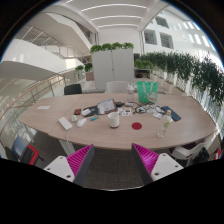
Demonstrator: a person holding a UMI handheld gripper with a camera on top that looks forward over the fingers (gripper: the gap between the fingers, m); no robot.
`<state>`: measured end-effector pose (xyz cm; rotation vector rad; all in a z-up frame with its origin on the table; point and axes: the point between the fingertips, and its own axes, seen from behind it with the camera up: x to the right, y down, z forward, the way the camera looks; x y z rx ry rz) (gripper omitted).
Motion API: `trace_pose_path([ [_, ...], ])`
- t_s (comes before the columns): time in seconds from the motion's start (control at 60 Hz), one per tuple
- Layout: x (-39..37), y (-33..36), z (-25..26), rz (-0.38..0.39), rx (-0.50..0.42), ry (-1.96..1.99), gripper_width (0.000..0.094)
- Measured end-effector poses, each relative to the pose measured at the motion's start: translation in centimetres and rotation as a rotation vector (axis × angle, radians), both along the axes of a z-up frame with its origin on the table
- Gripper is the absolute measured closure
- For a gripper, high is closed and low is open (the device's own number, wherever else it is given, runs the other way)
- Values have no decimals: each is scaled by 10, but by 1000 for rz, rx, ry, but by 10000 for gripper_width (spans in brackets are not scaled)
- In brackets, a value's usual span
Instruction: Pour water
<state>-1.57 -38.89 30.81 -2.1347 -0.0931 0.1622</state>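
Note:
My gripper [113,152] is open, its magenta pads [80,160] spread wide with only grey floor between them. It hangs well back from a long wooden table [60,108]. On the table beyond the fingers stands a small cup [114,119], and a pale glass-like vessel [163,128] sits near the right end. A green container [147,92] stands at the table's far side. All of these are far from the fingers and too small to make out in detail.
A laptop [105,105] and papers [66,122] lie on the table. A black chair [72,89] stands behind it, a white cabinet [113,65] topped with plants beyond, more plants [185,65] at right. White chair parts [188,152] flank the fingers.

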Motion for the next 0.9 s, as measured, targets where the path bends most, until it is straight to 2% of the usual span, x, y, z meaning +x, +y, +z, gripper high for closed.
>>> trace_pose_path([
  [0.267,4,-13,-8,-30,-10,22,117],
  [0.4,50,11,-25,-57,54,53,121],
  [0.483,103,45,-47,-93,134,33,123],
  [0.6,184,108,-70,-130,314,-51,117],
  [0.75,263,200,-132,-181,347,-105,120],
  [0.9,301,277,-183,-204,358,-76,122],
])
